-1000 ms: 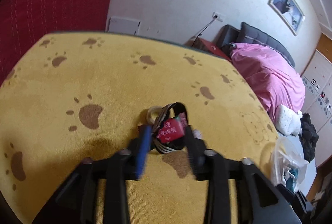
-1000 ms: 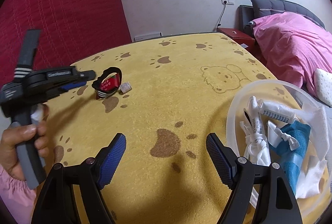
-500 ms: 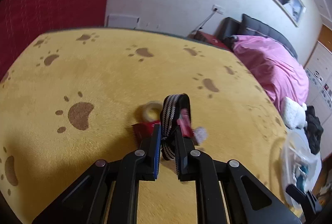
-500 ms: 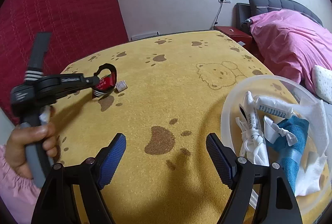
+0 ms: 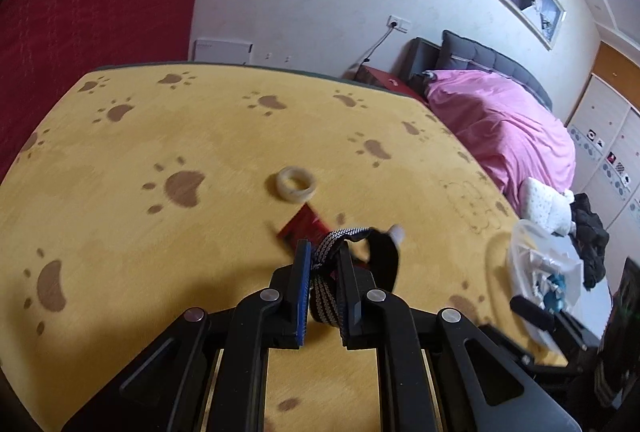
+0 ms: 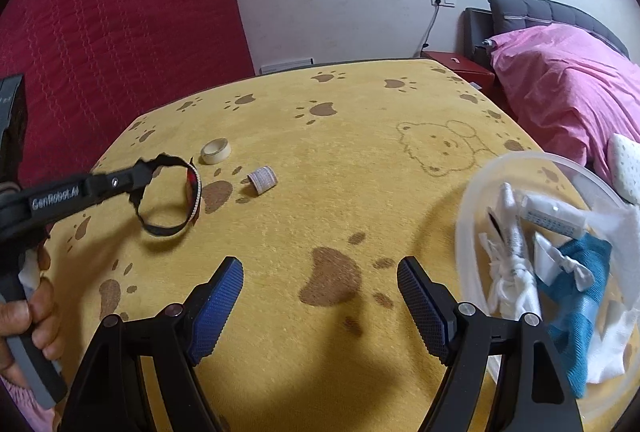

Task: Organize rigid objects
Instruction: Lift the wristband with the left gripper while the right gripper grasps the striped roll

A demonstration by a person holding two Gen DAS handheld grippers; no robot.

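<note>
My left gripper (image 5: 323, 264) is shut on a black and white woven strap loop (image 5: 352, 256) and holds it lifted above the yellow paw-print table (image 5: 160, 136). In the right wrist view the loop (image 6: 168, 200) hangs from the left gripper (image 6: 136, 180). A red packet (image 5: 302, 226), a cream tape ring (image 5: 295, 184) and a small white piece (image 5: 397, 232) lie on the table; the ring (image 6: 216, 151) and a small grey roll (image 6: 262, 180) show in the right wrist view. My right gripper (image 6: 320, 296) is open and empty above the table.
A clear plastic bowl (image 6: 472, 192) at the right holds white tubes, white cords and a teal cloth; it also shows in the left wrist view (image 5: 520, 232). A pink bed (image 6: 568, 88) and red nightstand (image 6: 456, 66) stand beyond the table's right edge. A red curtain (image 6: 100, 12) hangs at left.
My left gripper closed on the strap loop and lifted it up and to the right, off the red packet and tape ring. The right gripper stayed open, nearly still.
</note>
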